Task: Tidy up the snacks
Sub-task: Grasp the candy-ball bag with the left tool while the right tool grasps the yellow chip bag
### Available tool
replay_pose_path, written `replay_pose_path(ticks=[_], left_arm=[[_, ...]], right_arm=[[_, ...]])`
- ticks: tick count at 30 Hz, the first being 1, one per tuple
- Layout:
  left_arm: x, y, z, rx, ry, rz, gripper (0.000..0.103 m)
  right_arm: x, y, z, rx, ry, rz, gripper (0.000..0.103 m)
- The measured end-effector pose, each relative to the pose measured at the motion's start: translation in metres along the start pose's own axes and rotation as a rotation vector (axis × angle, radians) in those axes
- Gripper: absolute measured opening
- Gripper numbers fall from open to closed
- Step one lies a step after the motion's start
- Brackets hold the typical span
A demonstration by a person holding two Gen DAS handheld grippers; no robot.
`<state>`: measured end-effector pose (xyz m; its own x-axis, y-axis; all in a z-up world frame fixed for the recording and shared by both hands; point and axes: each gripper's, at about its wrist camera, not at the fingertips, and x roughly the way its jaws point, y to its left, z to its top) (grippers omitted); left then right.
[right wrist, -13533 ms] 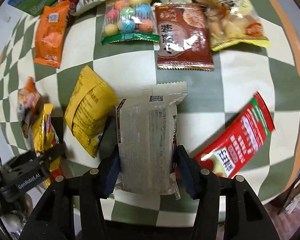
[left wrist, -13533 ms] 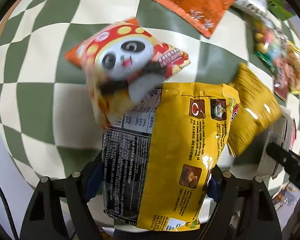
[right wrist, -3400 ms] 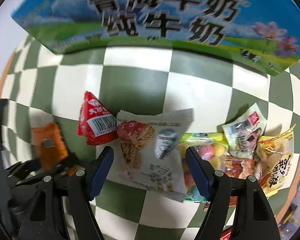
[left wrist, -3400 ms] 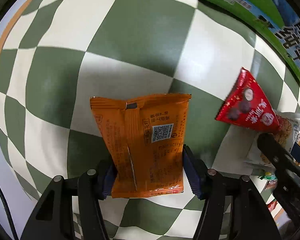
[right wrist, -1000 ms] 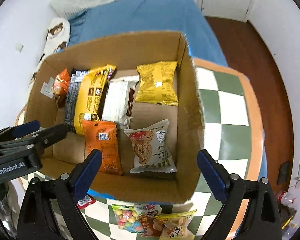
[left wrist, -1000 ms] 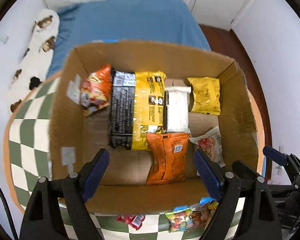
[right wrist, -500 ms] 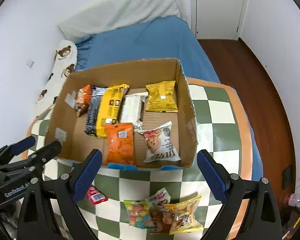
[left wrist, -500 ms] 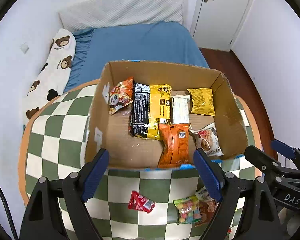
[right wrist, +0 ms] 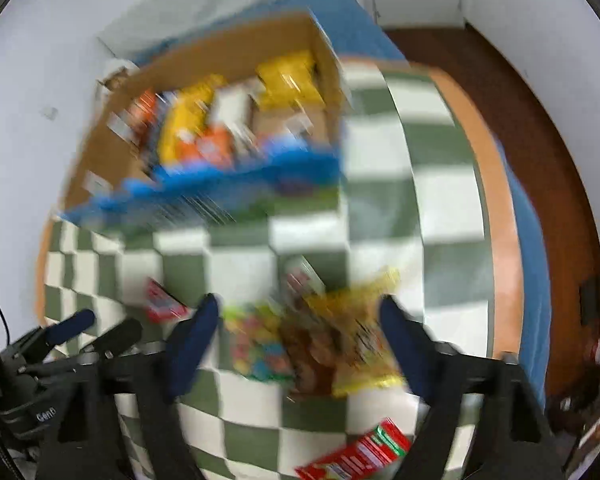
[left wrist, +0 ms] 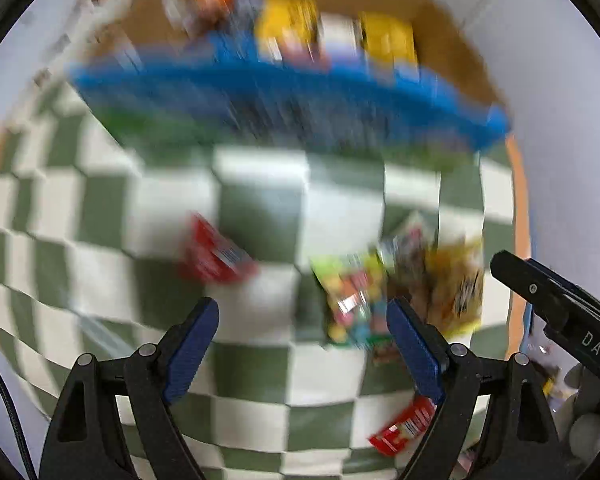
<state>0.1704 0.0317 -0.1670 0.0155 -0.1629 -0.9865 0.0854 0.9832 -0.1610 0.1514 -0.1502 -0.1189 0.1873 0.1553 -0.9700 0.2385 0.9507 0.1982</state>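
Both hand-held grippers, left and right, have left the box empty-jawed (right's jaws just narrowed, pinching nothing), now above the remaining snacks on the worktop.

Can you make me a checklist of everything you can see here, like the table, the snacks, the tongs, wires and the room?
Surface: green and white checked table, orange rim.
Job's things: cardboard box at the far side, holding several packets; loose on the table, a small red packet, a candy bag, a yellow bag beside it, and a long red packet nearest the camera. All blurred.
Clutter: nothing seen.
Grippers: left tongs open, empty. Right tongs open over the candy bag and yellow bag, jaws just been closing, not gripping yet.
Cables: black cable at the left edge.
Surroundings: blue bed, white walls, brown floor.
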Motion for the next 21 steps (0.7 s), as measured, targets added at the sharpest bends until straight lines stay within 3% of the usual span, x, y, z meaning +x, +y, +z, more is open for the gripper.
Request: replay_pose_path(ticks=[5, 9, 13, 15, 17, 19, 21], left_arm=[[0.074, -0.033, 0.000, 0.021, 0.162, -0.037, 0.086], [0.111, -0.046, 0.007, 0.034, 0.204, -0.011, 0.085], [0.105, -0.039, 0.003, 0.032, 0.148, 0.001, 0.051], [0.099, -0.029, -0.003, 0.032, 0.138, 0.032, 0.051], [0.094, -0.015, -0.012, 0.026, 0.129, 0.070, 0.051], [0.091, -0.001, -0.023, 0.015, 0.134, 0.085, 0.051], [0.090, 0.011, -0.031, 0.000, 0.141, 0.086, 0.051]], right_arm=[[0.043, -0.044, -0.024, 0.062, 0.082, -0.004, 0.068], [0.060, -0.060, -0.028, 0.059, 0.115, -0.030, 0.073], [0.070, -0.064, -0.031, 0.038, 0.127, -0.046, 0.073], [0.075, -0.062, -0.032, 0.019, 0.130, -0.049, 0.073], [0.085, -0.057, -0.033, 0.000, 0.146, -0.059, 0.068], [0.096, -0.055, -0.036, -0.008, 0.172, -0.067, 0.043], [0.101, -0.055, -0.042, -0.006, 0.194, -0.065, 0.038]])
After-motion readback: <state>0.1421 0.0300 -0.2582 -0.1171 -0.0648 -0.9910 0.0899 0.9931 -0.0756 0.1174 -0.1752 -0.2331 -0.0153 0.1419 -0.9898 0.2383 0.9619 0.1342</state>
